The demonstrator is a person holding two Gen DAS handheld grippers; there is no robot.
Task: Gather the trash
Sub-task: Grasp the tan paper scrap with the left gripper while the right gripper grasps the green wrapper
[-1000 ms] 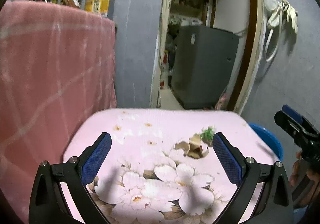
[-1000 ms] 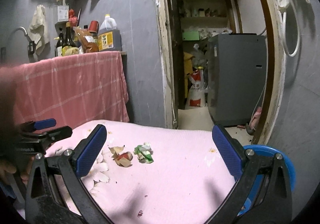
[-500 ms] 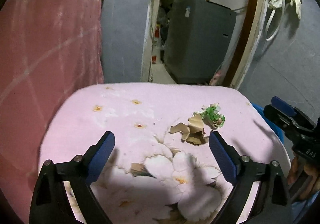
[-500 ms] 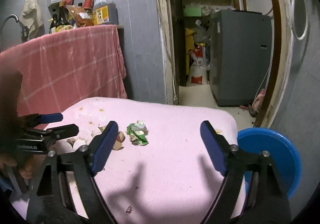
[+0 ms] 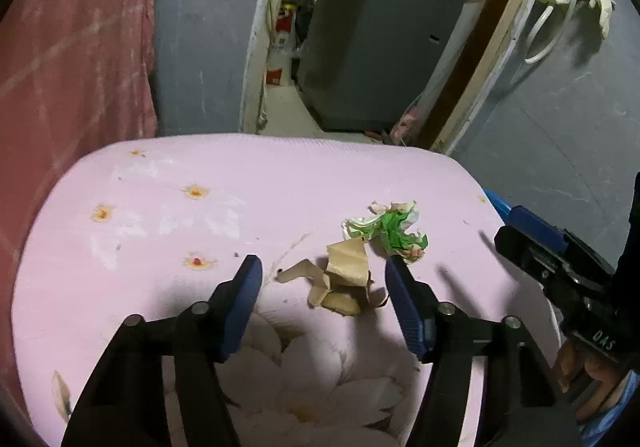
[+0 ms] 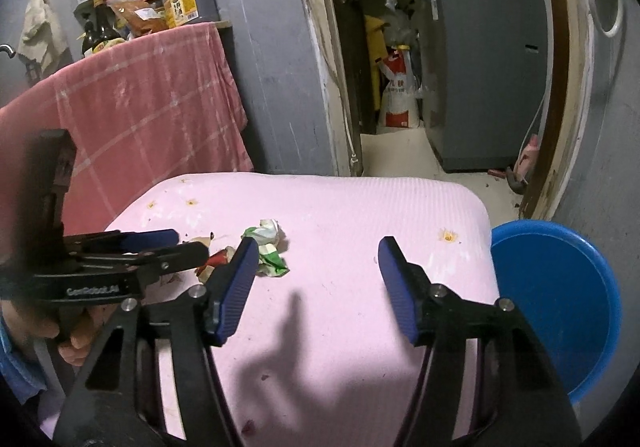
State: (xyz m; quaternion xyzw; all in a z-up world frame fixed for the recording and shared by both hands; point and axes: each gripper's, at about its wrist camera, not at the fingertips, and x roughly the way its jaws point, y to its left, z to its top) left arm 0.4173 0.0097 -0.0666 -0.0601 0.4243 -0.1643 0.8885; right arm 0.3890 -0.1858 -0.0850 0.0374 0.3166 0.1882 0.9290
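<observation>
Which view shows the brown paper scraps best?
The left wrist view: the brown scraps lie whole and near, between its closing jaws. In the right wrist view the left gripper covers most of them.

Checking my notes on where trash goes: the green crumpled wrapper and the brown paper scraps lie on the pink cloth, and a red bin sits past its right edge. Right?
Not quite: the bin is blue, not red, as the right wrist view shows. The rest holds: the green crumpled wrapper and the brown paper scraps lie on the pink cloth.
</observation>
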